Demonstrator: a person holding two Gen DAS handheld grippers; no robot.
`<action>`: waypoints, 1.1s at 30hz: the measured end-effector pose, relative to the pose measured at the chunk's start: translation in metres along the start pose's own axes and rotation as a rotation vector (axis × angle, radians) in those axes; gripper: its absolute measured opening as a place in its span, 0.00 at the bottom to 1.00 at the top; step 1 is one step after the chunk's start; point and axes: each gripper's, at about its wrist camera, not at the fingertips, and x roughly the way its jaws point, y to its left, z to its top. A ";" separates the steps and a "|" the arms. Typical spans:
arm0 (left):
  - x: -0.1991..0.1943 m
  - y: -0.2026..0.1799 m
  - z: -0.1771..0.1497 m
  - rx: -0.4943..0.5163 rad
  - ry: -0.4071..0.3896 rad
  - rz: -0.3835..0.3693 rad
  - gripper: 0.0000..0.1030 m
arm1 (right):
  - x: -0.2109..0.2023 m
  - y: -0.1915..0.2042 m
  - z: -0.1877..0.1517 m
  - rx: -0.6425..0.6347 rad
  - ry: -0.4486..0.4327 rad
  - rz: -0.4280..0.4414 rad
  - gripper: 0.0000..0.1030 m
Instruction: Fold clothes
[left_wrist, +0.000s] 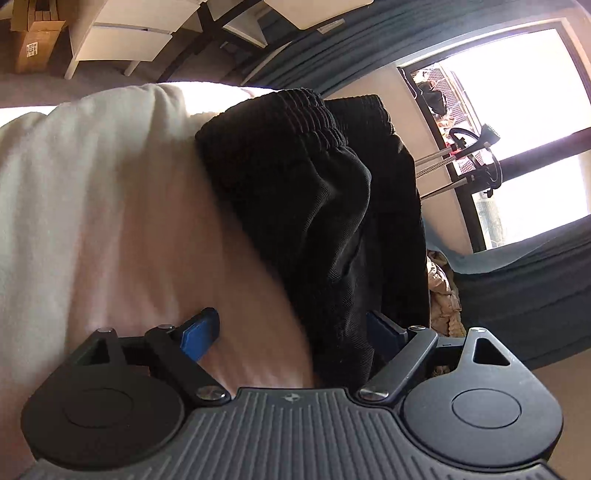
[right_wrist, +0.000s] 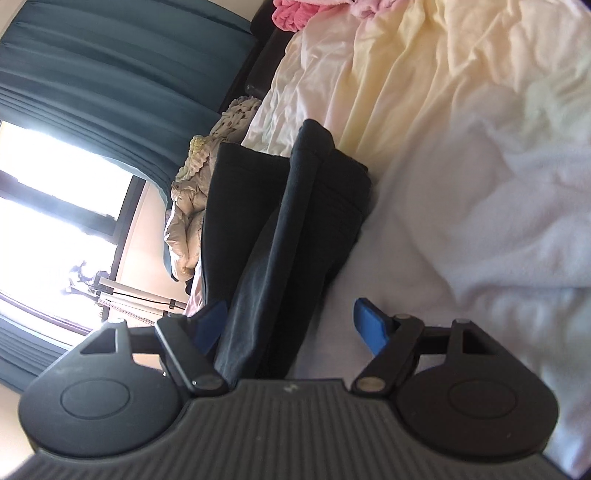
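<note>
- You had the bed (right_wrist: 480, 221) under a white sheet (left_wrist: 110, 221), rumpled toward the far side.
- The black trousers (right_wrist: 280, 221) lay on it along the edge, waistband (left_wrist: 295, 110) bunched at one end.
- A pale yellow sheet (right_wrist: 424, 74) lay past the trousers.
- A pink blanket (right_wrist: 295, 14) sat at the far corner.

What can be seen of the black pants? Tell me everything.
The black pants are soft knit fabric with a ribbed elastic waistband, which the left wrist view shows. They lie bunched and partly folded on the white bedding. The legs run between both open grippers, left and right.
</note>
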 end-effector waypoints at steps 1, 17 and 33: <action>0.008 -0.002 0.002 0.009 -0.020 -0.008 0.84 | 0.010 -0.001 0.000 0.000 0.000 0.004 0.74; 0.005 -0.107 0.037 0.122 -0.182 0.078 0.16 | 0.027 0.069 0.006 -0.161 -0.210 -0.151 0.11; -0.125 -0.015 0.000 0.046 -0.066 0.068 0.17 | -0.114 -0.021 -0.021 0.017 -0.155 -0.149 0.12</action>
